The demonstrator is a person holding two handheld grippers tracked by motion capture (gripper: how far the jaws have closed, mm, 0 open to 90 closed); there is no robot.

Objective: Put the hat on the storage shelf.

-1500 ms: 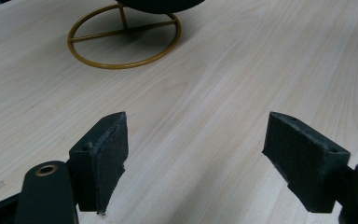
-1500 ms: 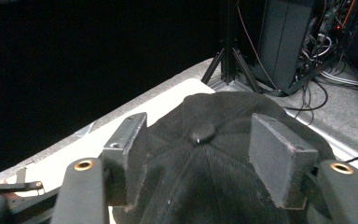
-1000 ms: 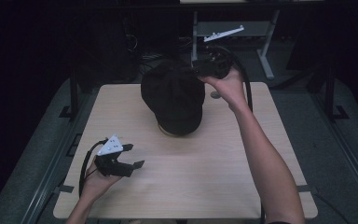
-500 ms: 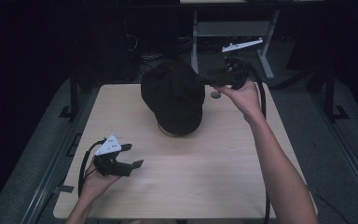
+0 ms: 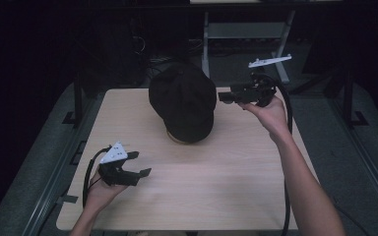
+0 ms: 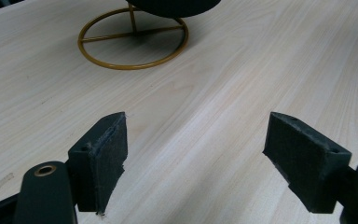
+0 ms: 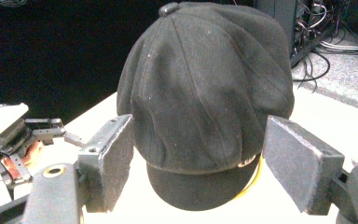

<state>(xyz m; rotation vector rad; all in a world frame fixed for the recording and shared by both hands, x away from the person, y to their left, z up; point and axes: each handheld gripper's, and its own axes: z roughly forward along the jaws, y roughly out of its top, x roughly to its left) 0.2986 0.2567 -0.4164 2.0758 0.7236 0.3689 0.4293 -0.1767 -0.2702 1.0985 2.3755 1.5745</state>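
A black newsboy cap [image 5: 182, 101] sits on a gold wire stand in the far middle of the wooden table [image 5: 216, 187]. To its right, my right gripper [image 5: 225, 97] is held above the table, open, its jaws pointing at the cap and a little apart from it. In the right gripper view the cap [image 7: 205, 93] stands just beyond the open right gripper [image 7: 198, 158], with a bit of gold wire [image 7: 257, 179] under the brim. My left gripper [image 5: 140, 163] rests open at the near left. In the left gripper view, the left gripper [image 6: 196, 154] faces the stand's gold ring base [image 6: 133, 39].
A grey metal frame [image 5: 246, 32] and cables stand behind the table's far edge. Dark floor surrounds the table on both sides. In the right gripper view the left hand and its gripper [image 7: 23, 135] show far off at the left.
My right gripper has drawn away from the cap's far right side, moving right and nearer to the person. The left gripper has stayed put.
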